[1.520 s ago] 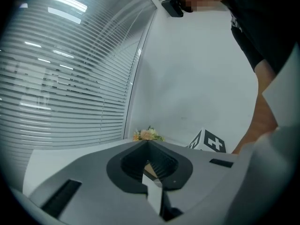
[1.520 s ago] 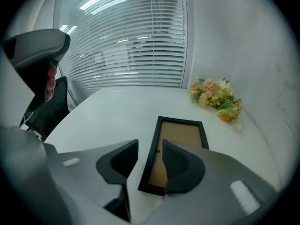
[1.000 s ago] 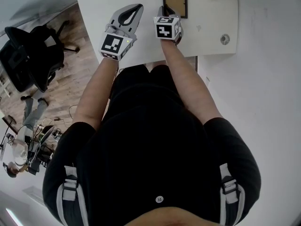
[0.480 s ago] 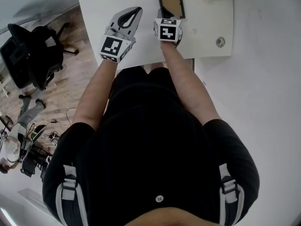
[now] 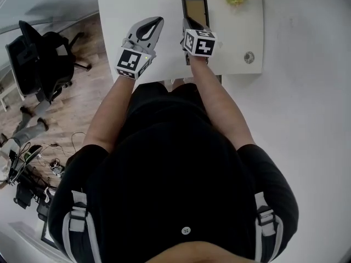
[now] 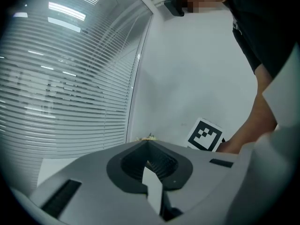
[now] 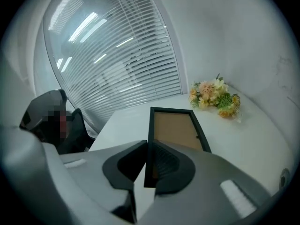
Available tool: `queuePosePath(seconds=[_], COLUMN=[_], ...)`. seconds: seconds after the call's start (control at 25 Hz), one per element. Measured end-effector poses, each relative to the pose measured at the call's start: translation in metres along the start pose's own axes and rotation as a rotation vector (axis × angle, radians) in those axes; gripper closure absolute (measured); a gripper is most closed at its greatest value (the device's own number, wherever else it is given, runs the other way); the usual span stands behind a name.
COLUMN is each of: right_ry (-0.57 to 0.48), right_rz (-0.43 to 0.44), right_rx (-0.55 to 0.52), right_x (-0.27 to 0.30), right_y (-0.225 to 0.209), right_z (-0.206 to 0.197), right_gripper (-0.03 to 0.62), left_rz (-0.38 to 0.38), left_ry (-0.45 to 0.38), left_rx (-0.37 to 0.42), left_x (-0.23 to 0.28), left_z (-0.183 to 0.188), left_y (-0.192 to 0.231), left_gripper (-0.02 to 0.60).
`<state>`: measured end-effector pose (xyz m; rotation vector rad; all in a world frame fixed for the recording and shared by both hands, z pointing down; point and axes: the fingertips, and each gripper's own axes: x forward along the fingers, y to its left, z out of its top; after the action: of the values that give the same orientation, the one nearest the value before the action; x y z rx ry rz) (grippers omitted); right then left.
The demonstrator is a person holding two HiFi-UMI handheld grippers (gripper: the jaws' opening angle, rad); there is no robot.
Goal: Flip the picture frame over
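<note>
Right gripper: your right gripper is pinching the left long rail of the picture frame, close to its near corner. The jaws have just been closing, with that rail between them.
Left gripper: your left gripper is pressed together with nothing in it, pointing nearly level.
Frame place: on the white table, straight ahead of your right gripper, between it and the flowers.
Face up: the tan panel faces up and looks like the backing; a small clip shows on the right rail.
Long axis: runs away from you toward the flowers, roughly in line with the way the right gripper points.
Tilt: your end looks tipped up in the grip and the far end looks low at the table. Can't tell if it touches.
Nearer hand: the right, already on the frame. The left is just beside it on the frame's left, apart from it.
Step, judged: frame grabbed, flip itself not done yet.
Next move, judged: since the long axis lines up with your gripper, a wrist roll about that line should turn it over. Get the far end clear of the table first.
Risk, judged: it's a thin pinch on one rail near a corner, so the frame could swing or slip. The flowers sit near the far end.
</note>
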<state>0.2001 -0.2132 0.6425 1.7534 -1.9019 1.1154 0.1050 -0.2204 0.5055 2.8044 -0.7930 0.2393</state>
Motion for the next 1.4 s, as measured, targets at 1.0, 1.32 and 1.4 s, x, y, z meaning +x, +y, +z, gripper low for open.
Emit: queuePosePath(seconds=[1.0, 1.32, 1.4], right_ry=[-0.05, -0.002, 0.005], right_rz=[0.68, 0.773, 0.805], right_rx=[0.565, 0.756, 0.818], right_x=[-0.048, -0.033, -0.032], right_y=[0.049, 0.034, 0.029], right_z=[0.013, -0.02, -0.027], right_gripper=[0.545, 0.545, 0.545], left_rz=[0.102, 0.132, 0.134], left_ry=[-0.023, -0.017, -0.018], left_rx=[-0.011, -0.043, -0.048], left_x=[-0.025, -0.029, -0.028], left_z=[0.003, -0.015, -0.019], left_y=[-0.029, -0.034, -0.037], left_gripper=[0.577, 0.577, 0.577])
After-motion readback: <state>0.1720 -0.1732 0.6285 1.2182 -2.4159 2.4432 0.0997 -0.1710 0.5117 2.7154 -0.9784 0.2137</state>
